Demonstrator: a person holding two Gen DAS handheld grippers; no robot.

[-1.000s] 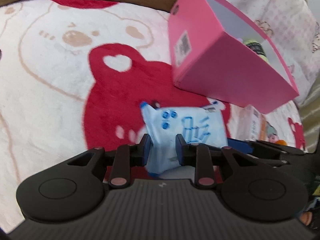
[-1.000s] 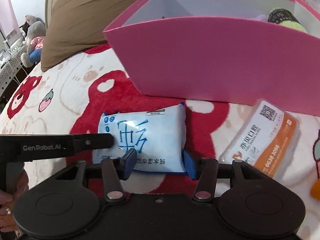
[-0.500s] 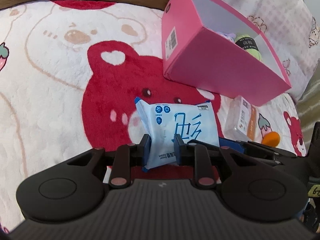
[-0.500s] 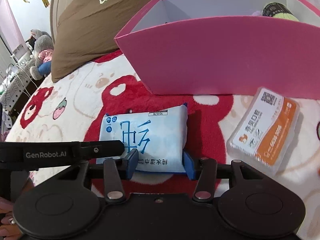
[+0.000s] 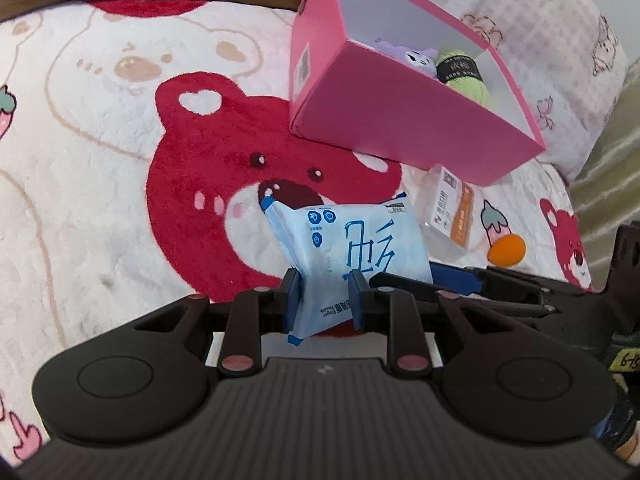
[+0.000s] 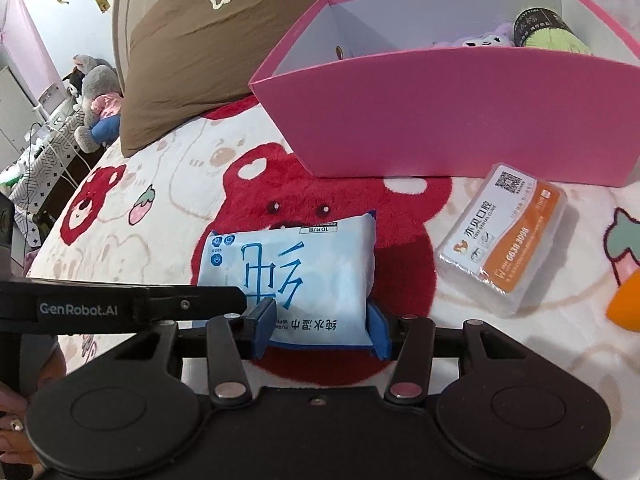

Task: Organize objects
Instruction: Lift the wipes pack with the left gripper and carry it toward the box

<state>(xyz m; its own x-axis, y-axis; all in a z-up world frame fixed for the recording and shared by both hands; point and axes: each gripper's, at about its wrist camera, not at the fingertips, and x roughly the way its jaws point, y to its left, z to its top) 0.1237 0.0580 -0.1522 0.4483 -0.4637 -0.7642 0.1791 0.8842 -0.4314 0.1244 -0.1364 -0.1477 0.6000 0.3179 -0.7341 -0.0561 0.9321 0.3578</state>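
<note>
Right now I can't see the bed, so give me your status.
Left gripper and right gripper both shut on wipes pack. Pack off the blanket. Pink box ahead, nothing between.

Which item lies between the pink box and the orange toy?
A clear card case with an orange label lies between the pink box and the orange toy, clearest in the left wrist view.

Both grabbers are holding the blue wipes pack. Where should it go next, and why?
Probably up and forward, over the near wall of the pink box, then let go. The left gripper and the right gripper both pinch the wipes pack, which looks lifted off the blanket. The box is open, holding a purple plush and green yarn, with room left.
</note>
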